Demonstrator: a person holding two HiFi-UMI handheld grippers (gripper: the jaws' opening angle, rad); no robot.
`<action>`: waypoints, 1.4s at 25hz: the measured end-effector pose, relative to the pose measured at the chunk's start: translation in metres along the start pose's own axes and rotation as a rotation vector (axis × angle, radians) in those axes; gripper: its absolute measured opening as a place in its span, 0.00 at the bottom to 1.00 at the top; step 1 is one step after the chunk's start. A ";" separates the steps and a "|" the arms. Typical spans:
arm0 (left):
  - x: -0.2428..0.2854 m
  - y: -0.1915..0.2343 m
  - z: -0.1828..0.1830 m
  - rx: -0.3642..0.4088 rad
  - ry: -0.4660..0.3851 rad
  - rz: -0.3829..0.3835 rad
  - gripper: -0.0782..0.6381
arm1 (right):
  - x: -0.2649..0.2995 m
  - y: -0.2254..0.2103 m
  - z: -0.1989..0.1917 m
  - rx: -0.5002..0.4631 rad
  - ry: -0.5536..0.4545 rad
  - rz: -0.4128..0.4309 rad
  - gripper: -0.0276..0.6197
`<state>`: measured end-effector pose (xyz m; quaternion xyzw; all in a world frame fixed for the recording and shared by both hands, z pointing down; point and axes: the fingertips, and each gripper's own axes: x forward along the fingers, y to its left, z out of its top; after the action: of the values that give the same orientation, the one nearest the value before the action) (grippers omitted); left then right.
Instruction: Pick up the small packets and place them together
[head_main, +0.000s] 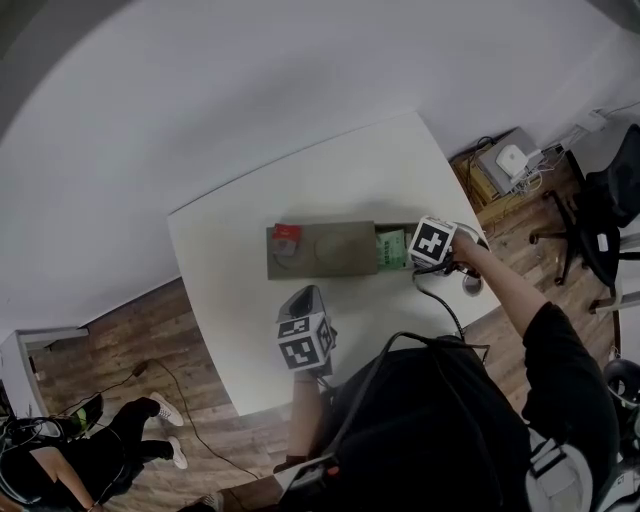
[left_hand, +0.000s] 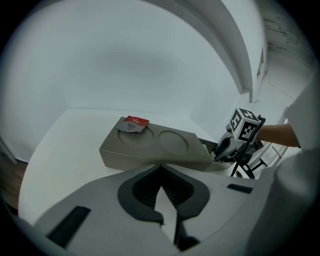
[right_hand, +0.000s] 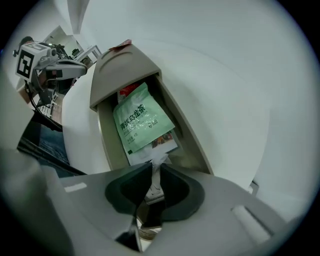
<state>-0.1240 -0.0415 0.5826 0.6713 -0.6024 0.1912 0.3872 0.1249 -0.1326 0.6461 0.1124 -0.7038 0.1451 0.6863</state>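
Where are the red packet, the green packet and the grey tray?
red packet (left_hand: 132, 124): left gripper view, the middle of the packet.
green packet (right_hand: 140, 120): right gripper view, its printed green front.
grey tray (left_hand: 131, 156): left gripper view, its bare front wall.

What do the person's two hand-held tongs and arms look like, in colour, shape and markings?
The left tongs and the right tongs each have a broad pale grey plastic body with dark grey ribbed pads. Each carries a white cube with black square markers, left and right. A thin black cable runs from the right one. The person wears a black short-sleeved top.
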 end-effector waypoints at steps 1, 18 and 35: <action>0.000 -0.001 0.000 0.002 -0.001 -0.001 0.10 | -0.002 0.002 -0.001 0.013 -0.010 0.011 0.10; -0.012 -0.007 0.002 0.014 -0.030 0.002 0.10 | -0.109 -0.008 0.035 0.138 -0.424 -0.015 0.05; -0.044 0.001 -0.007 -0.054 -0.085 0.063 0.10 | -0.126 0.060 0.175 -0.135 -0.579 0.096 0.05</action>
<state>-0.1324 -0.0074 0.5551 0.6489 -0.6440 0.1581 0.3731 -0.0563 -0.1443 0.5143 0.0699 -0.8828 0.0925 0.4553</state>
